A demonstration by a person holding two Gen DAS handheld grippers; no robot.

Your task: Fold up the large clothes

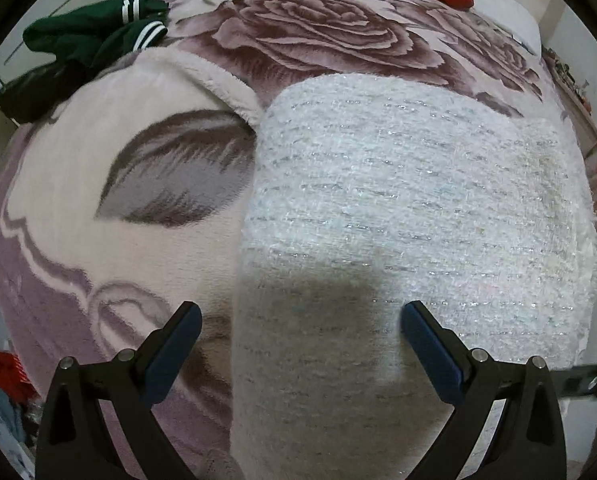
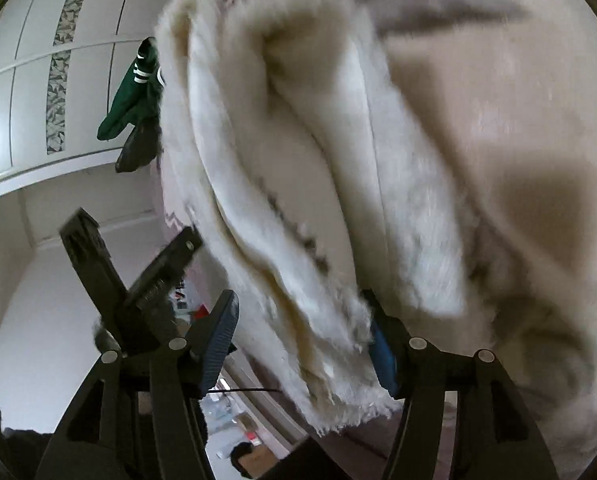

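— Where was the sweater (image 1: pixel 410 216)?

— Folded on the blanket (image 1: pixel 110 152), long axis running away from me, right under my left gripper (image 1: pixel 298 316), which hung nearer it, jaws wide, holding nothing.

— And your right gripper (image 2: pixel 298 324)?

— Partly open. The fuzzy edge (image 2: pixel 330 360) hung between the jaws; I couldn't tell if the pads pressed it.
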